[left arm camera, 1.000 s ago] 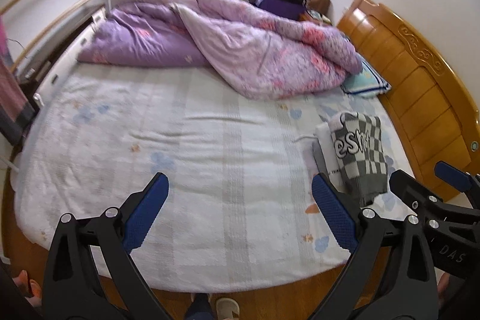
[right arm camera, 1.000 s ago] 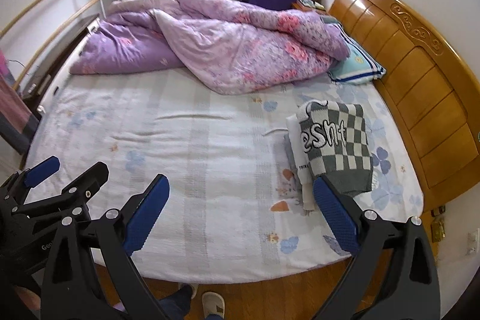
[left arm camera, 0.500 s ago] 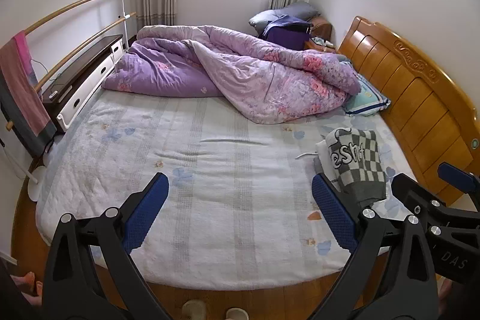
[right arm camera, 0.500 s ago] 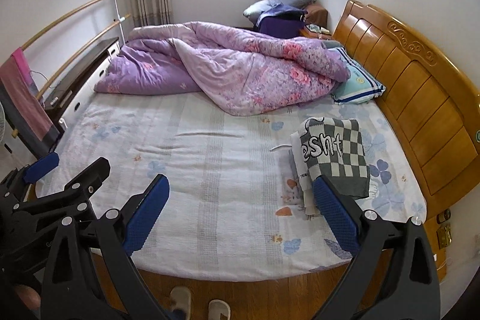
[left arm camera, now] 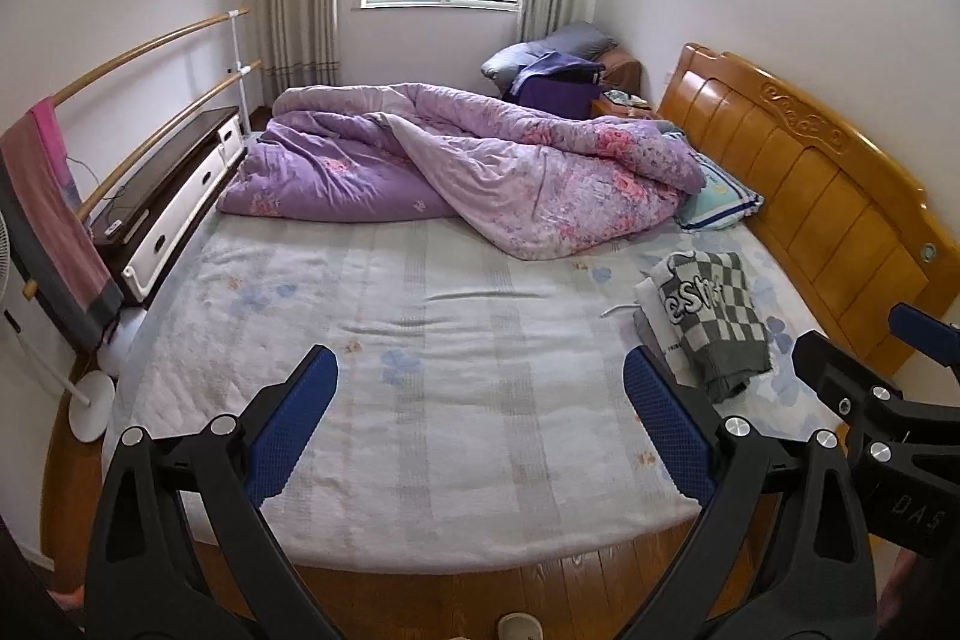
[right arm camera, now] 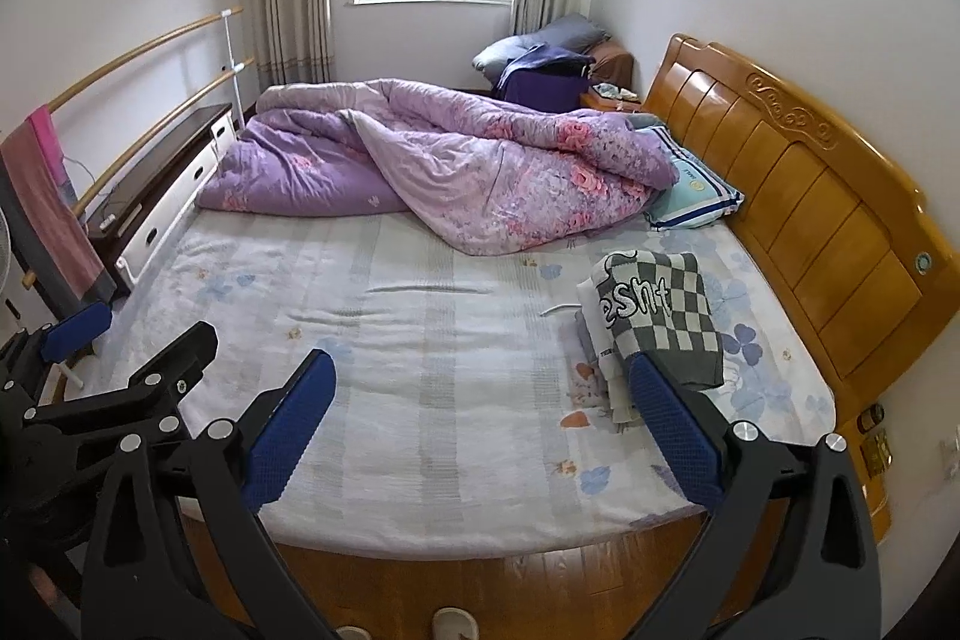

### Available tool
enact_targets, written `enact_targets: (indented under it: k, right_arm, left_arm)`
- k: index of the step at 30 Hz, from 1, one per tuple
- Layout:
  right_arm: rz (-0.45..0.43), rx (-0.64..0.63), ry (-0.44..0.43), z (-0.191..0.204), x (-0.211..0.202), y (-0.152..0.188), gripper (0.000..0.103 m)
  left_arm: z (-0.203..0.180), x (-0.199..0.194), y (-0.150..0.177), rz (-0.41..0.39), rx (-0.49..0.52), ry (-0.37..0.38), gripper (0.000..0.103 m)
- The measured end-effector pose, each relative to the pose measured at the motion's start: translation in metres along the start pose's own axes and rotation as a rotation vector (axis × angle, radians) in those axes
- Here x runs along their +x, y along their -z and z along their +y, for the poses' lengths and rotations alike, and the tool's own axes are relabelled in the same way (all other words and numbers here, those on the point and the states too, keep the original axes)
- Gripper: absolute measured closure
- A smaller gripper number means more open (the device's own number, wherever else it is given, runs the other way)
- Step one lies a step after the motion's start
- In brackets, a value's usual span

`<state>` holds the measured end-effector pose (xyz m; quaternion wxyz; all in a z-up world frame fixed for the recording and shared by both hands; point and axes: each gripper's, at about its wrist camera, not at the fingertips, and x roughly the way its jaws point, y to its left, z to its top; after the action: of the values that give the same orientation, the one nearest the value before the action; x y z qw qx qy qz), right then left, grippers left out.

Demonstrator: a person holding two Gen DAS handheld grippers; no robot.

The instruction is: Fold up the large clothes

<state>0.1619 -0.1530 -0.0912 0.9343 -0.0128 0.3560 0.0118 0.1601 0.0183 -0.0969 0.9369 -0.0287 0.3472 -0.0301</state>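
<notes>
Both views have pulled back from the bed (left arm camera: 420, 340). The left gripper (left arm camera: 480, 418) and the right gripper (right arm camera: 480, 412) hang with jaws wide apart, empty. The folded stack (right arm camera: 654, 316) lies near right by the headboard (right arm camera: 810, 196); folding looks done.

— What carried everything?

— A bed (left arm camera: 420, 400) with a pale, flower-printed sheet and a wooden headboard (left arm camera: 828, 208) on its right.

— What lay on it?

— A rumpled purple quilt (left arm camera: 480, 172) across the far end, a blue-edged pillow (left arm camera: 720, 202) just beside it by the headboard, and a stack of folded clothes (right arm camera: 648, 322), a grey-and-white checked one on top, near the right edge.
</notes>
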Motion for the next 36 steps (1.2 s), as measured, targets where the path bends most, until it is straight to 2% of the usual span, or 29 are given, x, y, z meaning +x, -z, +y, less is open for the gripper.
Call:
enact_targets:
  k: [4,11,14,18,26,36]
  right_arm:
    - [-0.030,0.017,0.009,0.029,-0.028,0.008,0.008]
    - [-0.068,0.031,0.027,0.061,-0.065,0.015,0.008]
    - [-0.091,0.033,0.038,0.070,-0.082,0.016,0.008]
    - [-0.114,0.028,0.048,0.074,-0.093,0.016,0.008]
    - [-0.159,0.026,0.062,0.075,-0.113,0.023,0.008]
    - [-0.178,0.024,0.066,0.073,-0.120,0.024,0.008]
  left_arm:
    - [0.034,-0.030,0.007,-0.018,-0.001,0.044,0.007]
    - [0.062,-0.079,0.011,-0.072,0.052,0.023,0.006]
    - [0.067,-0.094,0.012,-0.108,0.061,0.004,0.005]
    - [0.073,-0.113,0.013,-0.128,0.064,0.021,0.005]
    - [0.071,-0.143,0.017,-0.187,0.081,0.009,0.005]
    - [0.069,-0.150,0.017,-0.212,0.086,0.000,0.005]
